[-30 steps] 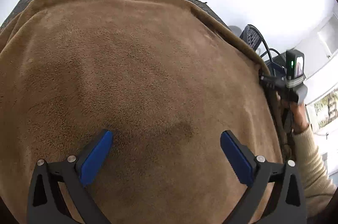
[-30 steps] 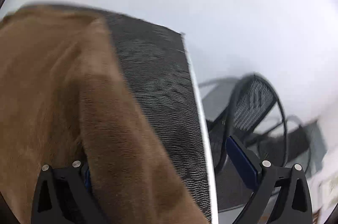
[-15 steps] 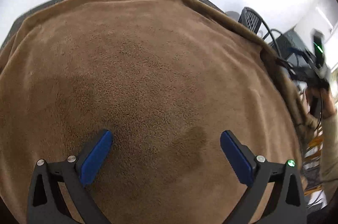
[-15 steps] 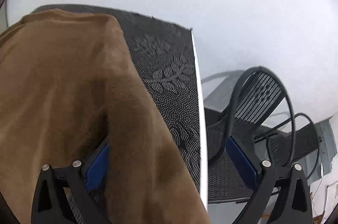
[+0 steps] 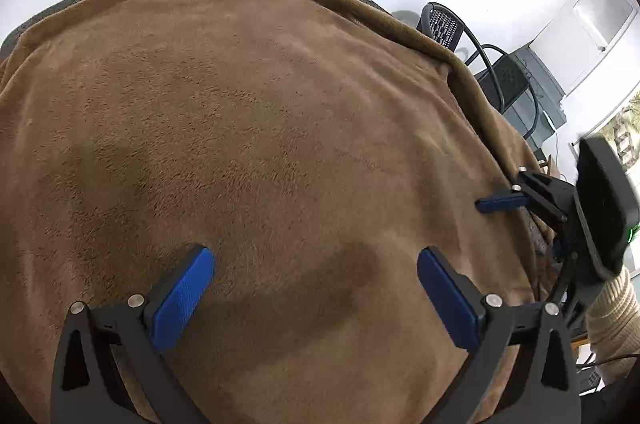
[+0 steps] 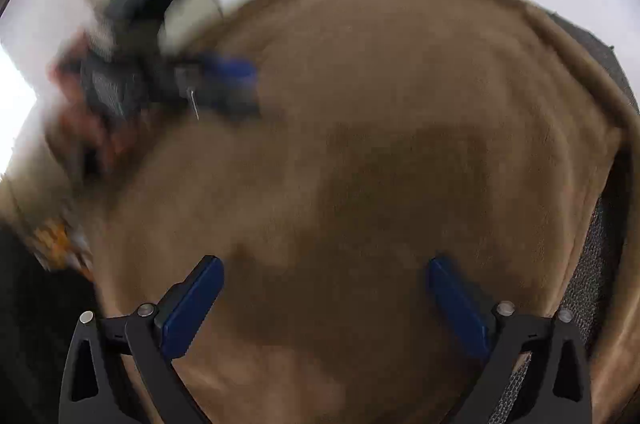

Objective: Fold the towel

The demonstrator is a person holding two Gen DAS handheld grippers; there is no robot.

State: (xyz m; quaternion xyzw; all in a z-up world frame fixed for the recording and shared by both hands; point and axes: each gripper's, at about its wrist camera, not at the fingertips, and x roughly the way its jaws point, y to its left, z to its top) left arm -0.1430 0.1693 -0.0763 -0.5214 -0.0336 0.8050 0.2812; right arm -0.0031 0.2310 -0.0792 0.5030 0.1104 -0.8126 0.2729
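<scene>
A brown plush towel lies spread flat over the table and fills most of both views. My left gripper hovers open just above the towel's near part, with nothing between its blue pads. In the blurred right wrist view, my right gripper is also open over the towel, holding nothing. From the left wrist camera, the right gripper shows side-on at the towel's right edge. The left gripper appears smeared at upper left, held by a hand.
The dark patterned table shows along the towel's far edge and at the right. Beyond the table's right side stand a black mesh chair and a grey cabinet. A cream sleeve is at lower right.
My right gripper swung left from the table's right edge to over the towel; the fold that draped its left finger is gone. The left gripper stayed open over the towel.
</scene>
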